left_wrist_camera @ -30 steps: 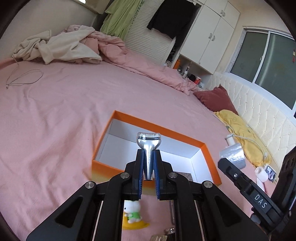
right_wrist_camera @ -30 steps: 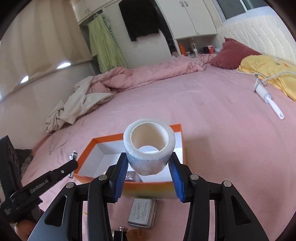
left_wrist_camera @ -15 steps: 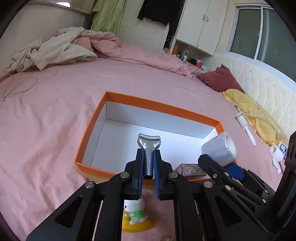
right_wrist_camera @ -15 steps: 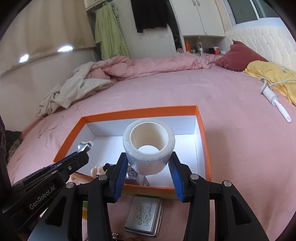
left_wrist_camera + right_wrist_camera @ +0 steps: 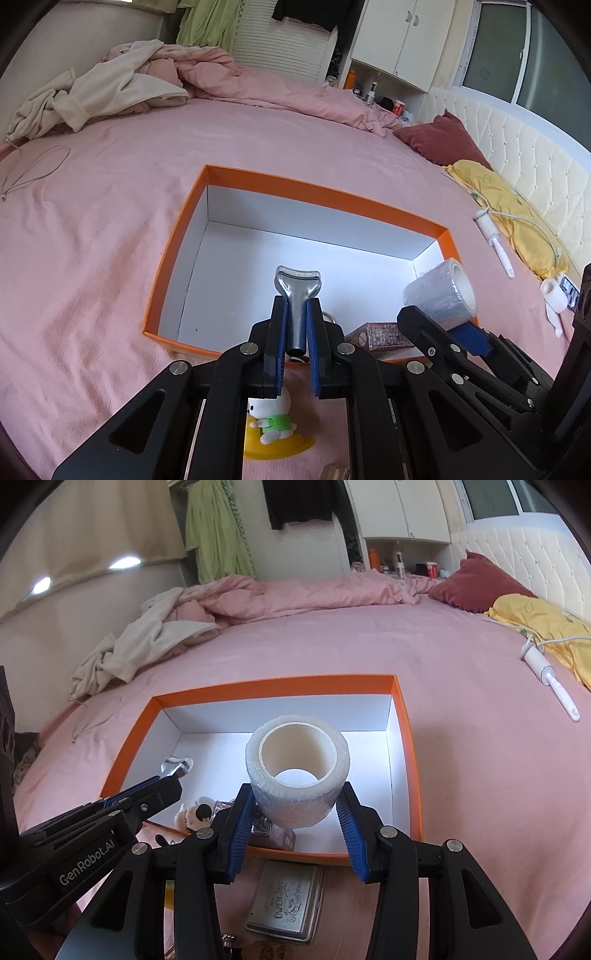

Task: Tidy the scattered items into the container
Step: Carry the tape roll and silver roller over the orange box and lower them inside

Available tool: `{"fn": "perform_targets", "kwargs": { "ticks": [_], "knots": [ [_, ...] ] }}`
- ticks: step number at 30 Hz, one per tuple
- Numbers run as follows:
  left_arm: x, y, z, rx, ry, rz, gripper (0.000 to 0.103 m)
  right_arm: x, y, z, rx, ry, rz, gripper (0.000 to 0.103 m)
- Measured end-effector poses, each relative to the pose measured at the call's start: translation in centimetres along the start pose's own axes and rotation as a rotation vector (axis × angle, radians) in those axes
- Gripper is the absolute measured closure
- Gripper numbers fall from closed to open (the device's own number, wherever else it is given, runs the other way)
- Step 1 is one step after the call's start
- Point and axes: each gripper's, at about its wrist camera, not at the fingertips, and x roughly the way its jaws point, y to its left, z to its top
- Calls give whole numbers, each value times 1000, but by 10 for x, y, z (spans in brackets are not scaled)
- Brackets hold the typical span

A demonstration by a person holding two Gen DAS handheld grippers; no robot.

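Wide pink bed (image 5: pixel 110 258) across both views, rumpled pink duvet (image 5: pixel 295 594) and cream garment (image 5: pixel 103 96) heaped at the far side; maroon pillow (image 5: pixel 480 583) and yellow cloth (image 5: pixel 509 218) by the padded headboard, white lint roller (image 5: pixel 550 681) lying near the yellow cloth; centred on the sheet, an open orange box (image 5: pixel 177 236) with white inner walls, sitting flat; inside its near edge, a small brown carton (image 5: pixel 384 334) and a little figure with a dark head (image 5: pixel 195 814), close together; outside the box on the near side, a silver embossed tin (image 5: pixel 286 904) lying flat just beside the orange wall, and a white rabbit toy on a yellow base (image 5: pixel 271 424) under the left gripper; right gripper (image 5: pixel 295 823) clamped partway on a roll of clear film (image 5: pixel 297 771), blue pads pressed against its two sides, hollow core facing the camera, held over the near right part of the box; left gripper (image 5: pixel 297 332) pinched nearly to nothing on the handle of a small metal tool (image 5: pixel 297 291), flared head pointing forward above the box floor, over the near edge
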Motion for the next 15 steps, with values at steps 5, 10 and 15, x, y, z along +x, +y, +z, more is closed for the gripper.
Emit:
{"fn": "perform_targets", "kwargs": {
  "ticks": [5,10,15],
  "knots": [
    [2,0,1,-7,19,-1,90,-1,0,0,5,7,1,59],
    [3,-1,1,-2,34,6,90,-2,-1,0,11,17,2,59],
    [3,-1,1,-5,41,5,90,-3,-3,1,17,28,6,59]
  ]
}}
